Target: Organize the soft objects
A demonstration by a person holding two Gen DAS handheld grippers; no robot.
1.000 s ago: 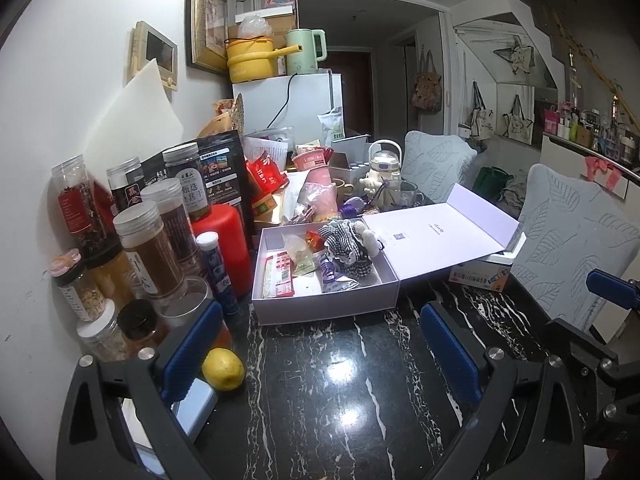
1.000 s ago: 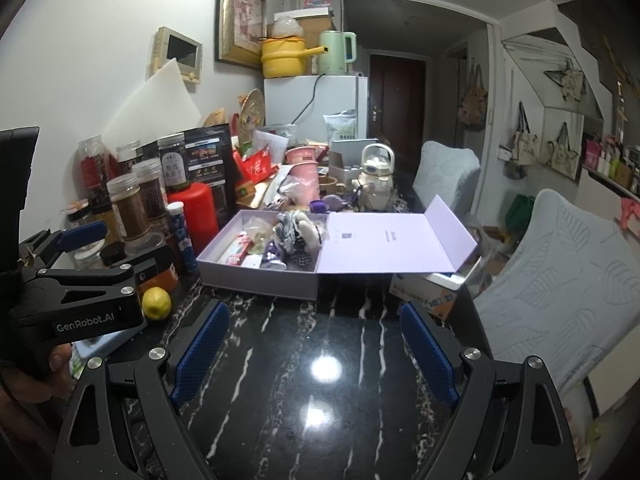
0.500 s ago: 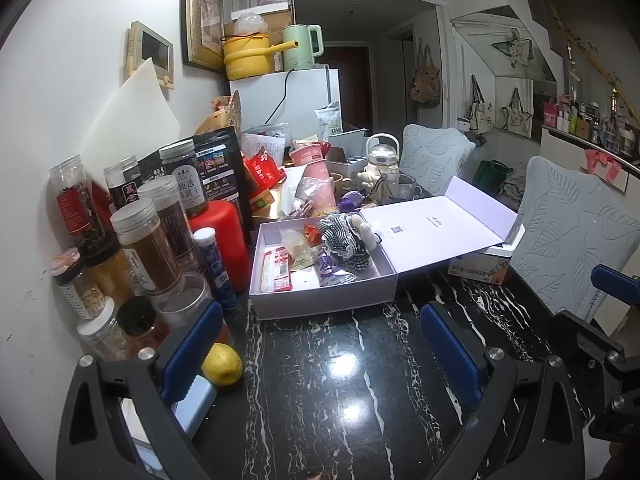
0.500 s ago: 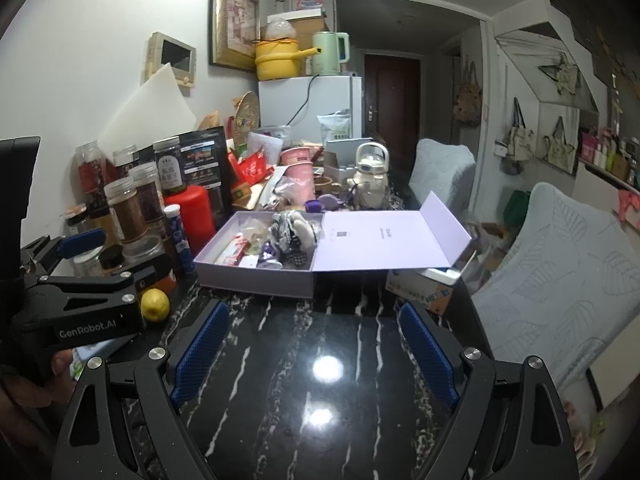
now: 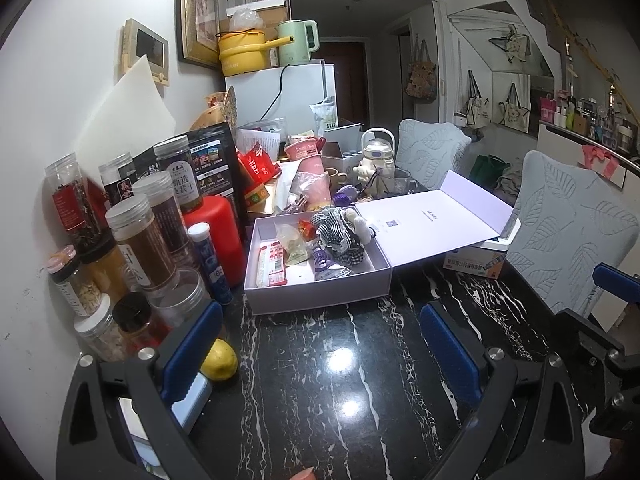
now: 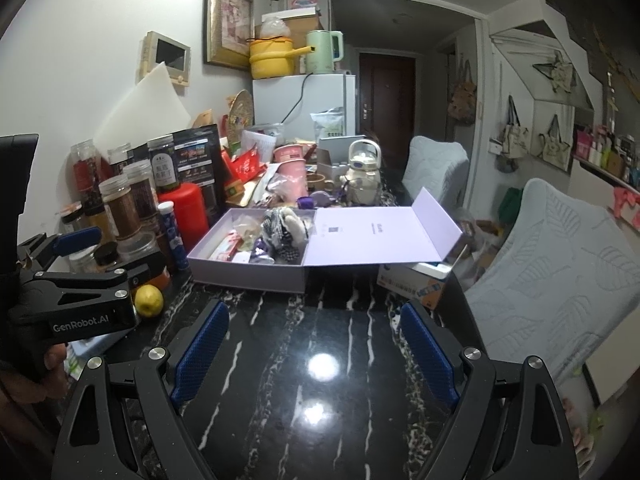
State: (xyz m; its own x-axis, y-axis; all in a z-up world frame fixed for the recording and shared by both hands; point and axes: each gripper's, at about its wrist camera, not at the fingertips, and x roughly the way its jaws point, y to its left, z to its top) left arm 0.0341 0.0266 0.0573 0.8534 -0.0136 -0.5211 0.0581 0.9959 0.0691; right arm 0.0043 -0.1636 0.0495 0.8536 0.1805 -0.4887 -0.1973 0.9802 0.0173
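A lilac box (image 5: 320, 294) (image 6: 248, 274) stands open on the black marble table (image 5: 340, 380), its lid (image 5: 432, 220) folded flat to the right. Inside lie a black-and-white checked fabric piece (image 5: 340, 236) (image 6: 280, 232), a small white plush (image 5: 358, 224), snack packets (image 5: 274, 266) and a purple wrapper (image 5: 324, 264). My left gripper (image 5: 320, 340) hovers open over bare table short of the box, nothing between its blue pads. My right gripper (image 6: 314, 346) is open too, empty, facing the box. In the right wrist view the left gripper (image 6: 76, 276) appears at the left edge, held by a hand.
Several spice jars (image 5: 132, 236), a red canister (image 5: 216, 236) and a blue tube (image 5: 208, 264) crowd the left wall. A lemon (image 5: 219, 359) (image 6: 149, 300) lies near the left gripper. Clutter fills the table behind the box. Two padded chairs (image 5: 568, 240) and a carton (image 6: 416, 284) stand at the right.
Both views shifted only slightly; the box sits a little differently in frame. Both grippers stayed open and nothing was picked up or moved.
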